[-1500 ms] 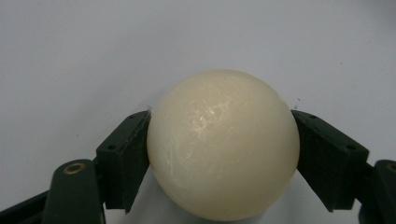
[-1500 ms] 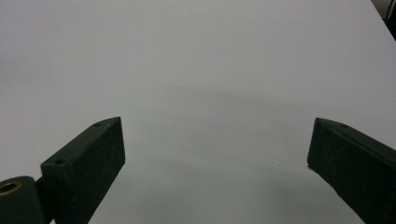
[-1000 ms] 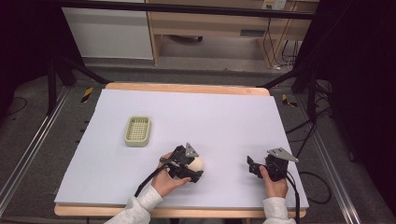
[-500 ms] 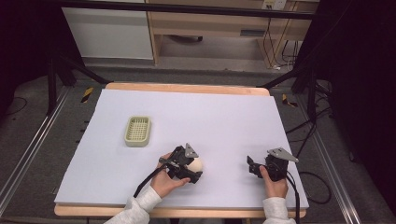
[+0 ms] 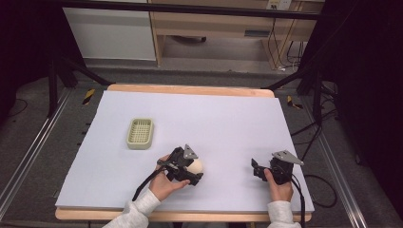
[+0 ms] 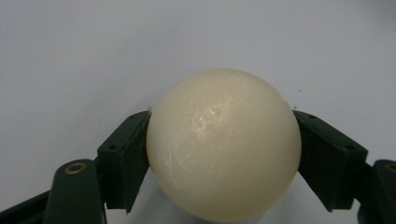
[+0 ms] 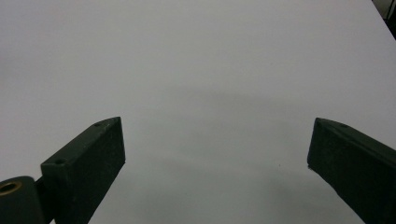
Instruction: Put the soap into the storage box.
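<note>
Left gripper (image 6: 223, 154) clamps the cream ball (image 6: 223, 142) between its fingers (image 6: 123, 163).

We lose the underside of the cream ball (image 6: 223, 144) to the frame's bottom edge, and the right claw (image 7: 217, 158) has its jaw bases cut off too.

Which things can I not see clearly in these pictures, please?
- Underside of the cream ball, left gripper view: cut off by the bottom edge, so whether it rests on the table cannot be told.
- Most of the ball, high view: hidden by the left gripper.
- Inside of the green basket, high view: too small to tell.
- Right gripper fingers, high view: too small; the right gripper view shows them apart.
</note>
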A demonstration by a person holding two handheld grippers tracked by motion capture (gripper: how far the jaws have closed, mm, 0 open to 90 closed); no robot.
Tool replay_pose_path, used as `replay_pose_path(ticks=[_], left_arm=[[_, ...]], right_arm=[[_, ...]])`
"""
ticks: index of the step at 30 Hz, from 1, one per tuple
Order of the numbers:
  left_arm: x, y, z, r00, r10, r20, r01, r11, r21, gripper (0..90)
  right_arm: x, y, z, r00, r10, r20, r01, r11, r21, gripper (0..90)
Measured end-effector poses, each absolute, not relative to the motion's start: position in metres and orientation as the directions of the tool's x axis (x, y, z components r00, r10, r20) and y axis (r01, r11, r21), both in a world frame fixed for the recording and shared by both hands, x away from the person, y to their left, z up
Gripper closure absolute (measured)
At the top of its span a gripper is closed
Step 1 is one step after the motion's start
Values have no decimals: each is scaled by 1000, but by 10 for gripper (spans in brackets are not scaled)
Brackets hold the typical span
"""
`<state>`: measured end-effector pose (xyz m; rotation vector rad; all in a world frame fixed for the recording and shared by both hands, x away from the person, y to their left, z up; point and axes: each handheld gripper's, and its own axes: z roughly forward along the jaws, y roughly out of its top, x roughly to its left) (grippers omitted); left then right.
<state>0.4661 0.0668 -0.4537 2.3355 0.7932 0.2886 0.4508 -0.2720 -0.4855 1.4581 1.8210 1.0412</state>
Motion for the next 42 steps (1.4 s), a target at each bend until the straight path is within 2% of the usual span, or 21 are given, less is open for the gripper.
replay_pose_path(ticks=[42], left_arm=[[471,113,-425,748,663,5,484,-551,680,239]], right_arm=[[450,-272,-485,-235,972,31,516,98,851,45]])
